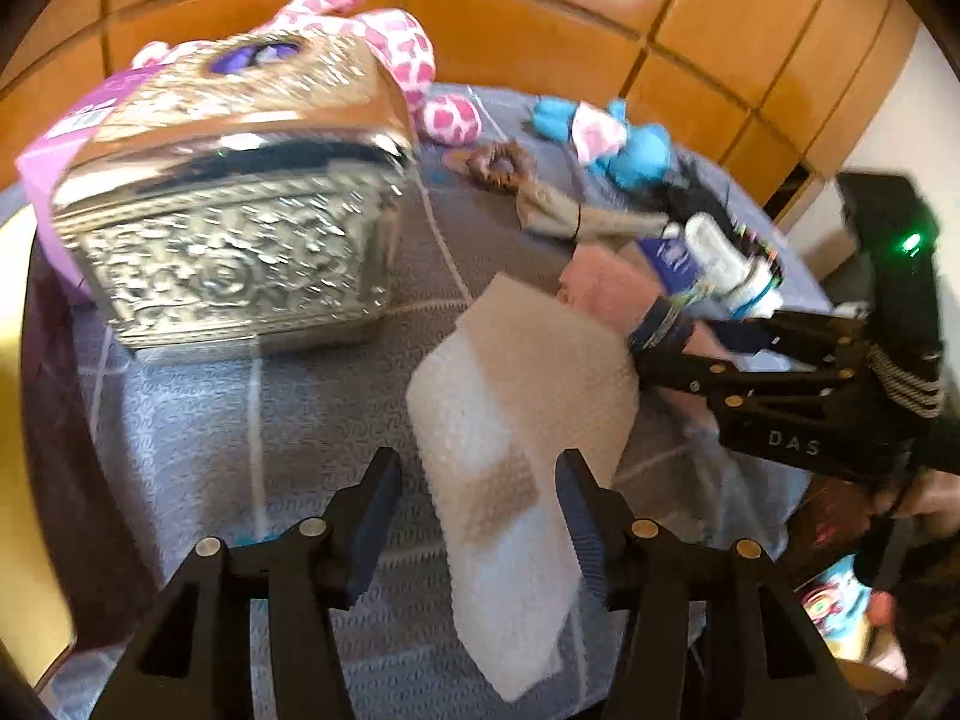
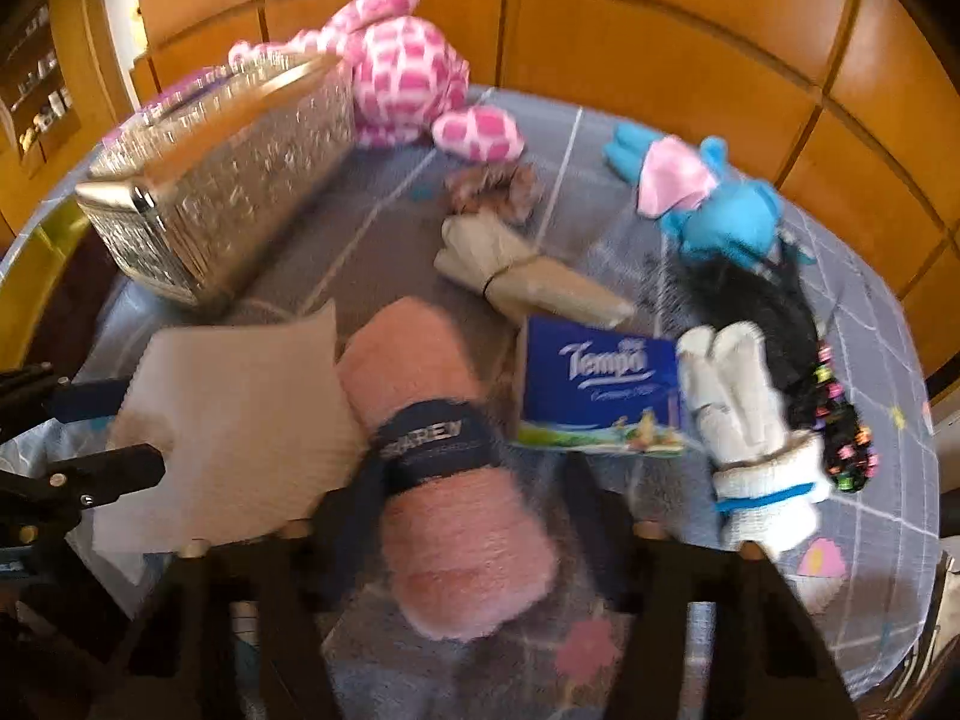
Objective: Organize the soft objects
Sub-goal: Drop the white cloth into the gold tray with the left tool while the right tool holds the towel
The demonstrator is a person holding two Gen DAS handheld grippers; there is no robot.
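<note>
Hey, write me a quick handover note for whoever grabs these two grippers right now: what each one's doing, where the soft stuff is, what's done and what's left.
Left gripper: jaws open around the white bubble-wrap sheet, not clamped.
Right gripper: jaws astride the rolled pink towel; motion blur hides whether they grip it.
On the bedspread: pink spotted plush behind the silver embossed box, blue plush, brown scrunchie, tied beige cloth, Tempo tissue pack, white socks, black hair brush.
Done: nothing visibly sorted.
Left: everything remains scattered; a destination isn't evident.
</note>
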